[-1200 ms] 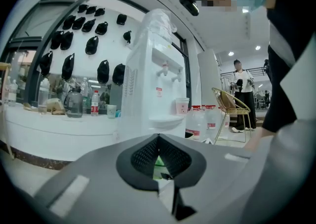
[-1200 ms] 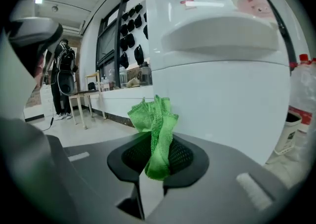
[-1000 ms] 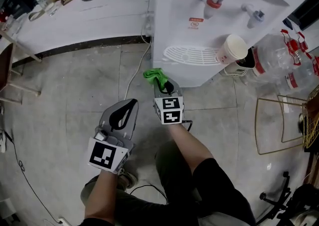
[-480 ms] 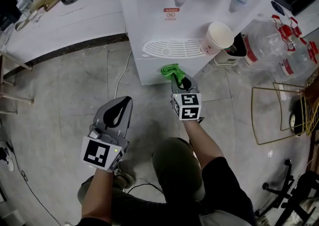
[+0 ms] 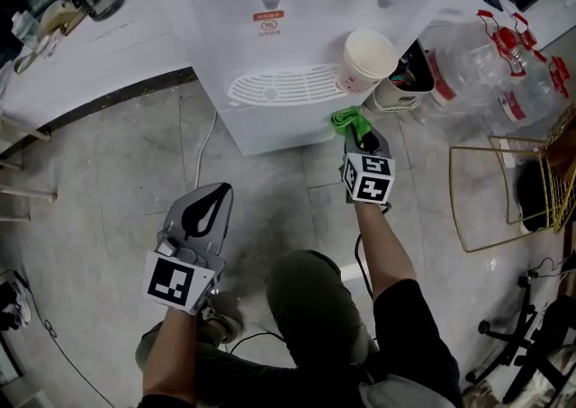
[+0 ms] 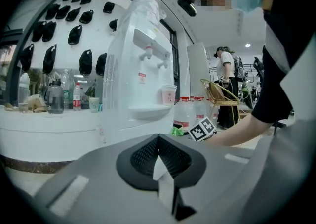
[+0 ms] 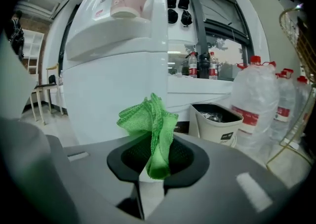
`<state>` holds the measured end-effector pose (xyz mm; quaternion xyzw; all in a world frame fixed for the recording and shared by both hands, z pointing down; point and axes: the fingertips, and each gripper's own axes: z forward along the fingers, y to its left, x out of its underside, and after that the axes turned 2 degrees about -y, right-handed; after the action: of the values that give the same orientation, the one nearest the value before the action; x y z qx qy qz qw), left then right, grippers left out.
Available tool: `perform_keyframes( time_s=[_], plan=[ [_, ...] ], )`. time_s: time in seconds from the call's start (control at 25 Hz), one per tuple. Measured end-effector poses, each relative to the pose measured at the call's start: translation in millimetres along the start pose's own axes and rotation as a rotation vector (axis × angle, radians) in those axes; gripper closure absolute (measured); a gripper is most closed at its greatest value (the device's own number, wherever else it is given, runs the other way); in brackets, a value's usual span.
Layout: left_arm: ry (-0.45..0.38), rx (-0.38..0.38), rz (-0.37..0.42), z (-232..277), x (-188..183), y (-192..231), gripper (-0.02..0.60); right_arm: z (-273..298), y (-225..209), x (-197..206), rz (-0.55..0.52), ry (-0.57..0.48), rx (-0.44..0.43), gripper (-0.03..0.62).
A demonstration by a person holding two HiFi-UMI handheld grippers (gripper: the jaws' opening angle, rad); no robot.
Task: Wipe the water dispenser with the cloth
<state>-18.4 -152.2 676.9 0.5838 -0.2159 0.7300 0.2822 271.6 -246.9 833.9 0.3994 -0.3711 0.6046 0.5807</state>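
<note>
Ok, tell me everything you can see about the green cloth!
The cloth is bright green with a knobbly woven look. It is crumpled into a bunch, not spread out. The right gripper has its jaws shut on its lower part, so the bunch sticks out past the tips. It is held off the floor, close to the low right corner of the white dispenser. Whether it touches the dispenser cannot be told.

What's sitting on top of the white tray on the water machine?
A paper cup stands on the drip tray, at its right end in the head view. Elsewhere only the tray's slots show. The patch under the cup is covered.
</note>
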Motion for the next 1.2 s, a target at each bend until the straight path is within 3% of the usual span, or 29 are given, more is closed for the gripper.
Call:
perform_keyframes(
  time_s=[0.12,0.28,0.36,0.52,0.72,0.96,1.2],
  plan=[
    [0.007,0.0,-0.007,-3,2,1,0.583,0,-27,3,0.063,0.002,0.084,0.51],
    [-0.011,-0.01,0.009,-11,-2,6,0.583,-12,-17,20,0.114,0.019,0.091,0.511],
    [-0.026,-0.018,0.011,-16,-7,8,0.583,-23,14,26,0.13,-0.001,0.023,0.511],
    [-0.036,-0.042,0.026,-29,-13,17,0.583,-29,109,34,0.116,-0.018,-0.214,0.511],
    [-0.053,-0.068,0.011,-44,-17,27,0.583,-16,203,47,0.041,0.016,-0.371,0.511],
    [-0.027,-0.081,-0.006,-57,-10,33,0.583,14,269,49,-0.034,0.035,-0.422,0.511],
    [-0.023,-0.062,0.017,-55,-11,30,0.583,26,261,48,-0.073,0.046,-0.396,0.51]
  ],
)
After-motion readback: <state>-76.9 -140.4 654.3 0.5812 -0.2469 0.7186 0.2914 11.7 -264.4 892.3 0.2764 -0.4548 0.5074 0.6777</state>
